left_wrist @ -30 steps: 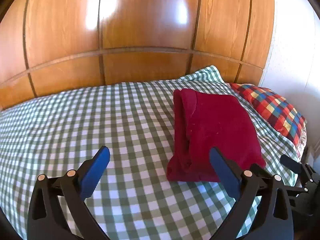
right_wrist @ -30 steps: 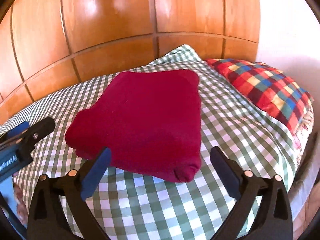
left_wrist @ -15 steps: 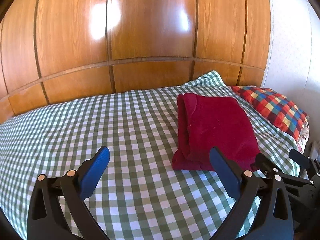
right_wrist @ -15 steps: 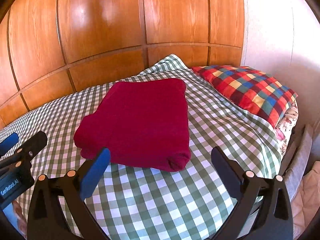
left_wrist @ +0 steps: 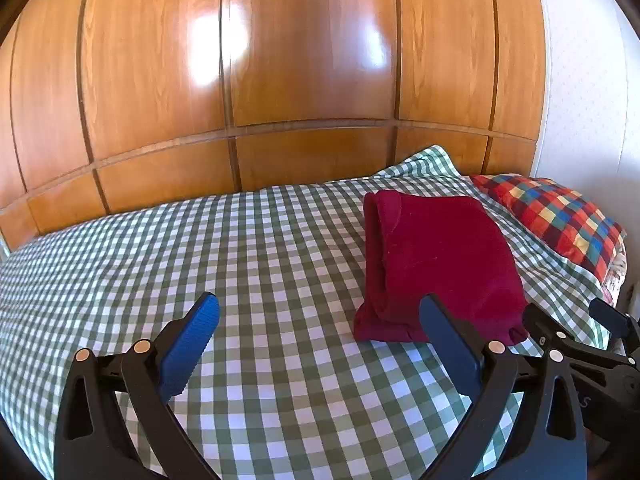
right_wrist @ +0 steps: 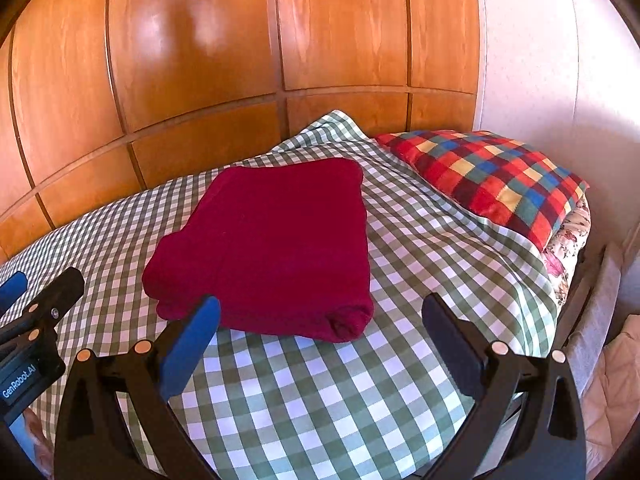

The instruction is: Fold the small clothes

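A dark red garment (left_wrist: 440,268) lies folded into a thick rectangle on the green-and-white checked bedspread (left_wrist: 240,264). It also shows in the right wrist view (right_wrist: 276,244). My left gripper (left_wrist: 320,332) is open and empty, held above the bedspread to the left of and nearer than the garment. My right gripper (right_wrist: 320,336) is open and empty, held just short of the garment's near edge. The right gripper also shows at the right edge of the left wrist view (left_wrist: 580,344). The left gripper shows at the left edge of the right wrist view (right_wrist: 36,320).
A wooden panelled wall (left_wrist: 280,80) stands behind the bed. A pillow in red, blue and yellow checks (right_wrist: 492,180) lies at the right end of the bed. A white wall (right_wrist: 560,80) is on the right. Pale fabric (right_wrist: 616,380) lies beside the bed below it.
Both grippers have drawn back and risen away from the folded garment, which now looks smaller and farther off. Both stayed open and the garment has not moved.
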Demonstrator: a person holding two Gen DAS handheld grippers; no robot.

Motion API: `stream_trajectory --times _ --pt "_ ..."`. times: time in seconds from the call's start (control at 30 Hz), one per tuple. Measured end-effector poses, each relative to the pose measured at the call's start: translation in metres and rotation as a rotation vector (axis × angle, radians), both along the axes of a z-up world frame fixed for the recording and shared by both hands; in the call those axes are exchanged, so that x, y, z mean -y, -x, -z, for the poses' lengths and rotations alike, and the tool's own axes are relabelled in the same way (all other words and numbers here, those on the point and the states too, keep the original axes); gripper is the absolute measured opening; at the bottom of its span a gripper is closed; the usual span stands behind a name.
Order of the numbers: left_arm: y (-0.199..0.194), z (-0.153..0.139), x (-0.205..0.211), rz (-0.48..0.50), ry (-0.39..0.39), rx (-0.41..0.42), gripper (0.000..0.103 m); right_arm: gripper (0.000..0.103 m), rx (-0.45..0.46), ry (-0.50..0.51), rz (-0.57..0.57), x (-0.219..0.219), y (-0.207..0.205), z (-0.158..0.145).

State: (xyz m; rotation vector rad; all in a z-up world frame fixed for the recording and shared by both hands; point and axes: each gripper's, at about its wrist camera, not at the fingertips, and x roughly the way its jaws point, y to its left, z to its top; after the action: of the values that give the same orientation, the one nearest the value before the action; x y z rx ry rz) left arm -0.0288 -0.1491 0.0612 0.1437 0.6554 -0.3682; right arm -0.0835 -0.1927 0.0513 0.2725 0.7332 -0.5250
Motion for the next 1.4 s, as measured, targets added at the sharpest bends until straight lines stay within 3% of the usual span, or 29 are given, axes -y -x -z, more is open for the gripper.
stream_trajectory --times 1.4 --pt "-0.0029 -0.0039 -0.0088 -0.023 -0.006 0.018 0.099 0.101 -0.016 -0.022 -0.014 -0.0040 -0.0046 0.0062"
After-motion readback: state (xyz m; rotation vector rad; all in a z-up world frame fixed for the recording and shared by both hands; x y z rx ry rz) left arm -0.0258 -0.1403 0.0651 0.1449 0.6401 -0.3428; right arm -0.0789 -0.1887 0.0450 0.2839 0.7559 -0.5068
